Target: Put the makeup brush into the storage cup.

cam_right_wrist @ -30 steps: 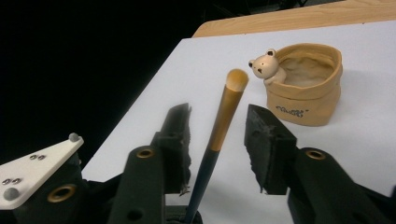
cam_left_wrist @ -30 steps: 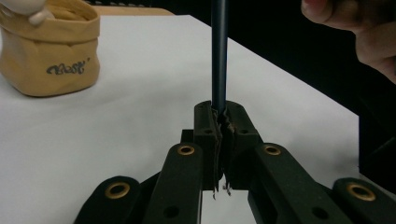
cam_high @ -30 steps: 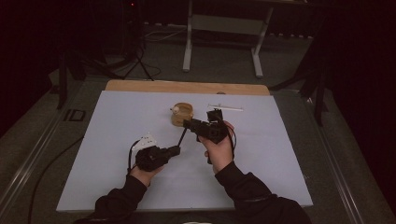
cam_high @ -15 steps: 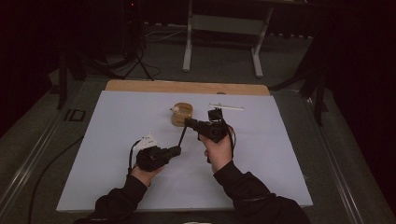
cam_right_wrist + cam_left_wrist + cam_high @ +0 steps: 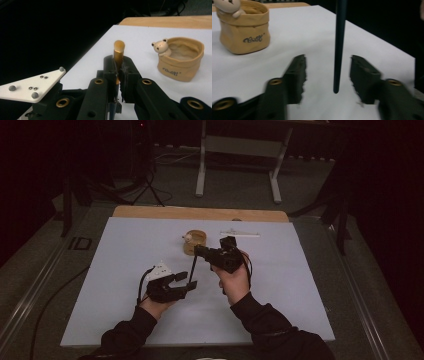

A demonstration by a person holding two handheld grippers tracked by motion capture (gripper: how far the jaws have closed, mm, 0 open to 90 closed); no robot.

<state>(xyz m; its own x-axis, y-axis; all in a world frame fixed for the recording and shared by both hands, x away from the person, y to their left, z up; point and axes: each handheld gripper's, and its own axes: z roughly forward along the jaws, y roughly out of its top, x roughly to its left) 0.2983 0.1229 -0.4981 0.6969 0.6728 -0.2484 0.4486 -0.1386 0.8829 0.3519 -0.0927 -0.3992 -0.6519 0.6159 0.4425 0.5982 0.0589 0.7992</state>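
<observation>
right fingers (image 5: 119, 72) clamping brush (image 5: 118, 52), left fingers (image 5: 325, 77) apart

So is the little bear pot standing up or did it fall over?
Standing up. The bear pot sits flat on the white table, its open mouth facing upward, apart from both grippers.

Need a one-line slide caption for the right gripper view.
Right gripper shut on a makeup brush, bear pouch beyond.

Had left tongs (image 5: 328, 75) just parting around upright dark brush handle (image 5: 339, 45), untouched; tan bear pouch (image 5: 244, 30) beyond on table (image 5: 372, 42).
</observation>
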